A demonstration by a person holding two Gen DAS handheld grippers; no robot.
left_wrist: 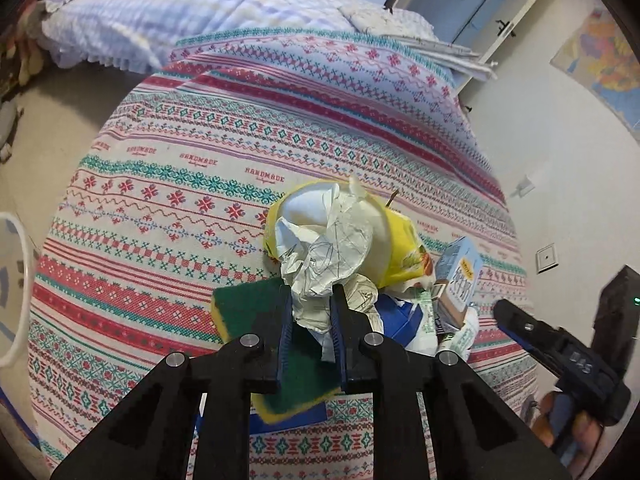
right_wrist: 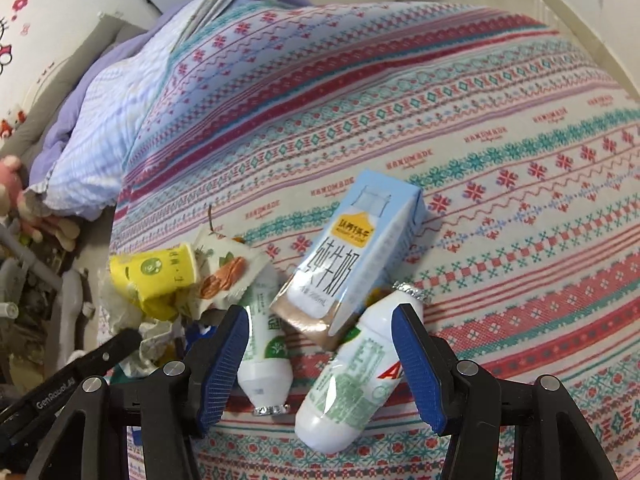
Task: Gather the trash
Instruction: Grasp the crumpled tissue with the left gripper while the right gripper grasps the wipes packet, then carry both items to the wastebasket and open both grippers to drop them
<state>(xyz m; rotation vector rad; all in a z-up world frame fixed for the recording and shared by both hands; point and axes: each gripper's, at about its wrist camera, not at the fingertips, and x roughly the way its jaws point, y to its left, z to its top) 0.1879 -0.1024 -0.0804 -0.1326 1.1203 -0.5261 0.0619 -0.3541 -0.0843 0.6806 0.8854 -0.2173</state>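
Left gripper (left_wrist: pixel 311 312) clenched on crumpled paper (left_wrist: pixel 328 256); right gripper (right_wrist: pixel 324 360) released.
Lifting could drag neighbouring scraps across the bedspread (left_wrist: pixel 160 208).

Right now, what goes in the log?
left hand-held gripper: shut on crumpled paper | right hand-held gripper: open over milk carton

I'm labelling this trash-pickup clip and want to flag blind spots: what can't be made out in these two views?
- Left wrist view: the sponge is partly hidden under the left gripper, which is shut on the crumpled paper.
- Left wrist view: the blue scrap beneath the paper is mostly covered.
- Right wrist view: the milk carton hides part of both small bottles.
- Neither view shows a trash bin.
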